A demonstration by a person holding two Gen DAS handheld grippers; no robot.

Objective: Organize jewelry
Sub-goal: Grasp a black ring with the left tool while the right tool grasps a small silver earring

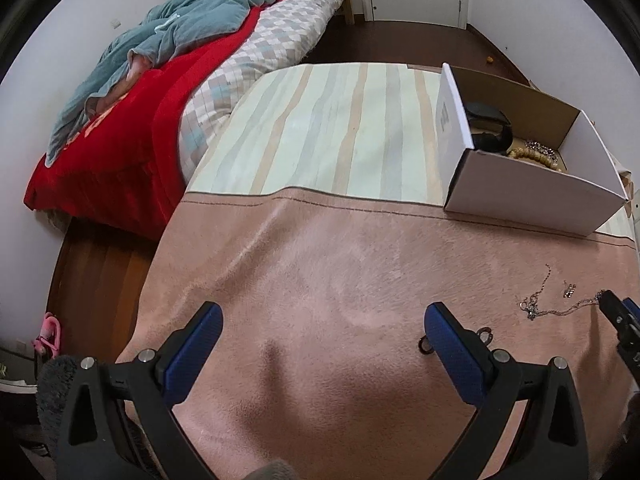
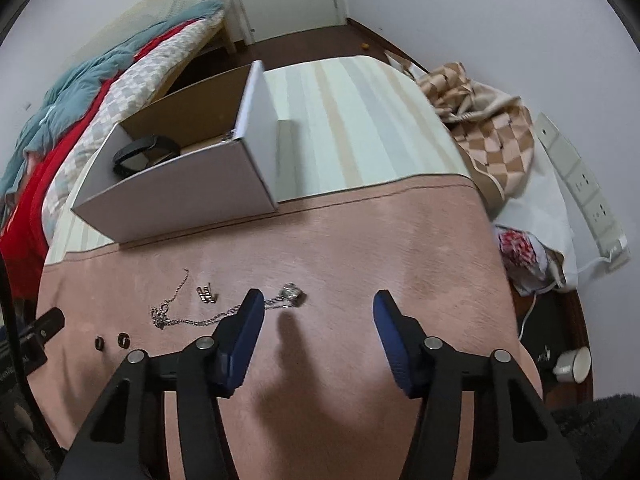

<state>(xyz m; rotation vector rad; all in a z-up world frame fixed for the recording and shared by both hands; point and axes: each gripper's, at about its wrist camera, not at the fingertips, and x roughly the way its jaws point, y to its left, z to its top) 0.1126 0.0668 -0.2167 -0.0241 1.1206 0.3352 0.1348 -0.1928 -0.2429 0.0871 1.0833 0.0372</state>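
A white cardboard box (image 1: 532, 200) (image 2: 180, 204) stands open on the bed, holding a black band (image 2: 144, 155) and beaded jewelry (image 1: 536, 156). On the pink blanket (image 2: 360, 248) lie a thin silver chain necklace (image 2: 180, 312) (image 1: 556, 308), a silver pendant (image 2: 294, 294), a small pair of earrings (image 2: 206, 295) (image 1: 569, 290) and two dark rings (image 2: 112, 341) (image 1: 425, 346). My right gripper (image 2: 318, 300) is open and empty, just right of the pendant. My left gripper (image 1: 324, 312) is open and empty over bare blanket, left of the jewelry.
A striped sheet (image 1: 320, 128) covers the far half of the bed. A second bed with a red cover (image 1: 120, 160) and teal quilt (image 1: 192, 28) lies left. A checkered cloth (image 2: 488, 120), a power strip (image 2: 580, 184) and a white bag (image 2: 536, 216) lie right.
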